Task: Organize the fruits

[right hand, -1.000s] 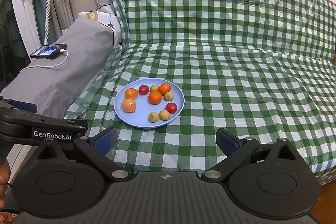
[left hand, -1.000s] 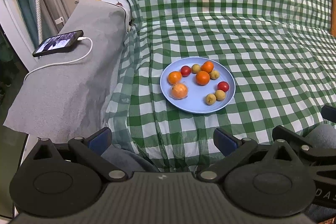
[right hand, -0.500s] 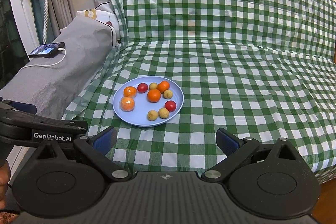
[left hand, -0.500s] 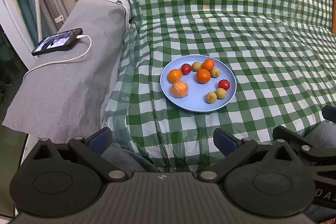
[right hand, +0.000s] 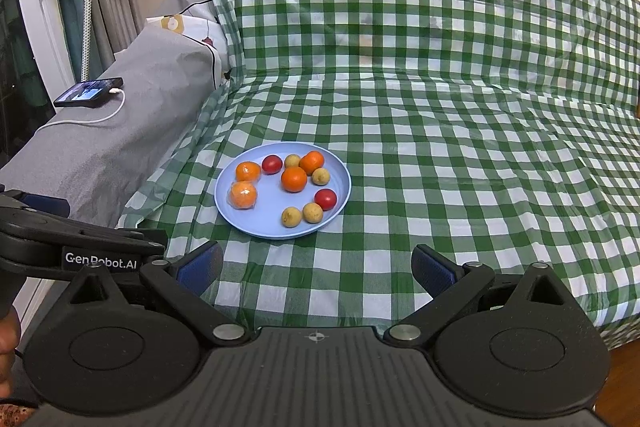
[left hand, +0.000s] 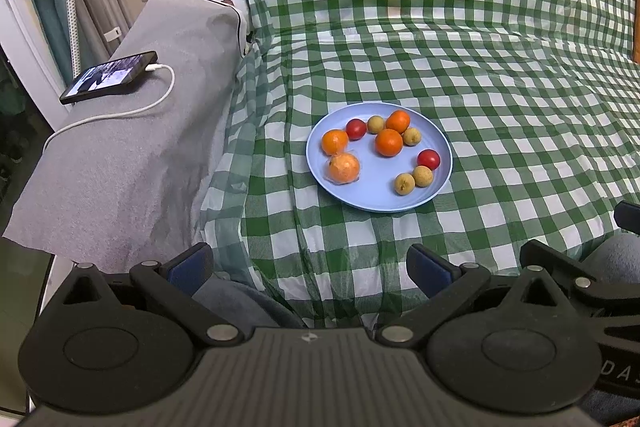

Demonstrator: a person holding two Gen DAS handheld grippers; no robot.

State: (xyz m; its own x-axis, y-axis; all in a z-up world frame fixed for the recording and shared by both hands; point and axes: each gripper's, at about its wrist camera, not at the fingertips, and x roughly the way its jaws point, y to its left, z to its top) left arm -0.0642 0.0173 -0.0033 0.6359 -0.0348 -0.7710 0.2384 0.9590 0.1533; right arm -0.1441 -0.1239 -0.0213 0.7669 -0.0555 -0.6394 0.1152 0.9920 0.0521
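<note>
A light blue plate (left hand: 372,201) (right hand: 256,223) lies on the green checked cloth near the sofa seat's front left. It holds several oranges, one wrapped in clear film (left hand: 343,168) (right hand: 242,195), two red tomatoes (left hand: 429,159) (right hand: 325,198) and several small tan fruits (left hand: 404,183) (right hand: 291,217). My left gripper (left hand: 309,269) is open and empty, well short of the plate. The right gripper (right hand: 316,267) is also open and empty, hanging in front of the plate.
A phone (left hand: 109,77) (right hand: 89,92) on a white cable lies on the grey-covered armrest (left hand: 120,155) at the left. The checked backrest (right hand: 400,7) rises behind. A pillow (right hand: 188,27) sits in the corner. A hand (right hand: 8,347) shows at the lower left.
Both cameras have drifted slightly: the plate sits a little higher in the left wrist view and a little higher and further left in the right wrist view. Neither gripper's jaws have changed.
</note>
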